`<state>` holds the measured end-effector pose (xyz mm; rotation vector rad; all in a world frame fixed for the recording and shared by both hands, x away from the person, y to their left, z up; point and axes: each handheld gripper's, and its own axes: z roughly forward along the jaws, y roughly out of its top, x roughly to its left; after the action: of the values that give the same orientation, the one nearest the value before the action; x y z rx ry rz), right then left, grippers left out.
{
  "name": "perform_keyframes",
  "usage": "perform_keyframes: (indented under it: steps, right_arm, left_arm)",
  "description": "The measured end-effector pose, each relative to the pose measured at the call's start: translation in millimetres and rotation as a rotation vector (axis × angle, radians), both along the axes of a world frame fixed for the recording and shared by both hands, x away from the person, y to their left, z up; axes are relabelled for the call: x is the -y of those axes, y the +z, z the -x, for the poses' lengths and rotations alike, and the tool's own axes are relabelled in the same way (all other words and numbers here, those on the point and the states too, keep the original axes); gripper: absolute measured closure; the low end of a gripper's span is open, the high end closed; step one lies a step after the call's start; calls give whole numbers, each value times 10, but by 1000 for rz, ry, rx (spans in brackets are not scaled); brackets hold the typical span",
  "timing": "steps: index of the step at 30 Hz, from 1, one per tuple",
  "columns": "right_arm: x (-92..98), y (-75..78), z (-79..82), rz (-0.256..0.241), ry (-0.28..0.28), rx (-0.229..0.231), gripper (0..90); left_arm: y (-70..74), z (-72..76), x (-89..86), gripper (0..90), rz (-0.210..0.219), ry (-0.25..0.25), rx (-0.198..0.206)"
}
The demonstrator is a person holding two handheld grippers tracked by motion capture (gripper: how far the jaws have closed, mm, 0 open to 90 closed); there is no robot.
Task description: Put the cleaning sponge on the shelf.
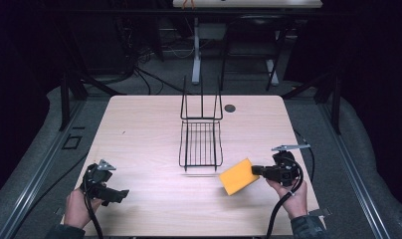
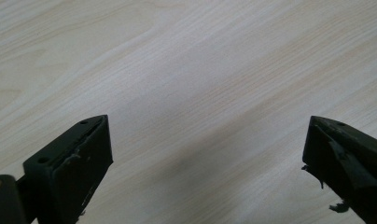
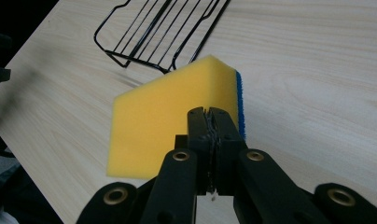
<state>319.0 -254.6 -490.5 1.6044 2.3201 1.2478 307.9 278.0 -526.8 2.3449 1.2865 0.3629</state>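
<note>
The black wire rack (image 1: 201,144) is standing at the middle of the table (image 1: 139,129), its tall back uprights rising at its far end and blocking passage there. Bare wood is lying open to the left of the rack and to its right. Just near of the rack's front edge, the yellow sponge (image 1: 238,177) is hanging above the tabletop, narrowing the way in from the rack's near right.

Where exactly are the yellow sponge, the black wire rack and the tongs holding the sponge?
yellow sponge (image 1: 237,177), high view, middle of its yellow face.
black wire rack (image 1: 201,143), high view, its flat wire bed.
right tongs (image 3: 210,128), right gripper view, the closed tips pinching the sponge.
</note>
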Motion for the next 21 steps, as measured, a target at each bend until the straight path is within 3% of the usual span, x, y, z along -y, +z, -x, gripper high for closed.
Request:
perform_keyframes:
  steps: [21]
  right_arm:
    - [8,125,29,-29,-11,23,890]
  left_arm:
    - [20,14,-23,40,-4,56,27]
